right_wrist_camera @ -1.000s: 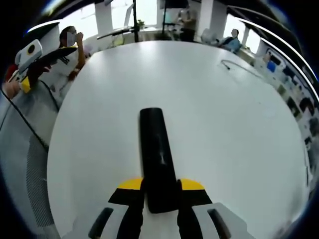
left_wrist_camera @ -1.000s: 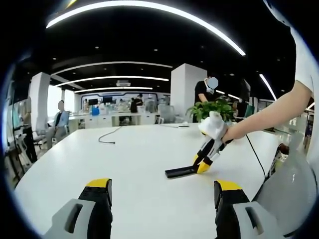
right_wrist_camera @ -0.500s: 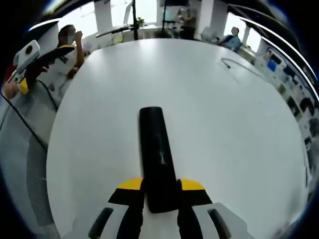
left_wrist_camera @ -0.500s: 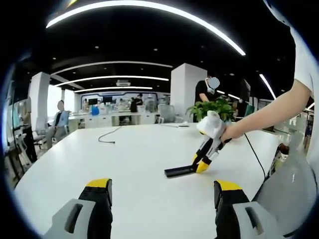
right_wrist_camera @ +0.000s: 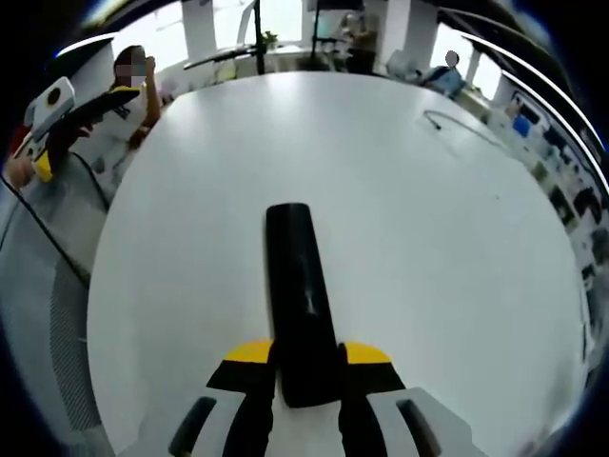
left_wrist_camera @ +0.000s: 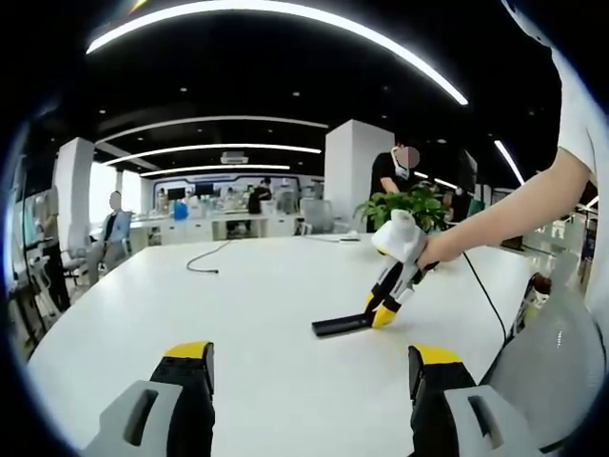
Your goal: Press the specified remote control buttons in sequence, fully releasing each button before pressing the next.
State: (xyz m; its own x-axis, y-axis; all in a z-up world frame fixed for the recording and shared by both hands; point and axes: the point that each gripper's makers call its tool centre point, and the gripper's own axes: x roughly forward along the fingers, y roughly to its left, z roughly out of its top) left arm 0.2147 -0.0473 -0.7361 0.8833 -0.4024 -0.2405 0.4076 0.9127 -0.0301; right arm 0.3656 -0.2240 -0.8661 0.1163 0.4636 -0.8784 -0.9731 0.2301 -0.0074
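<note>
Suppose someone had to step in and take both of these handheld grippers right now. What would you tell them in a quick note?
Right gripper: shut on the black remote control, one end between its jaws, the rest pointing out over the white table. The left gripper view shows the remote low over the table, under the person's hand.
Left gripper: open, empty, low over the table, well short of the remote.
Done: remote is gripped. Whether any button was pressed cannot be told.
Left: bring the left gripper over and press the buttons one by one, releasing each time.
</note>
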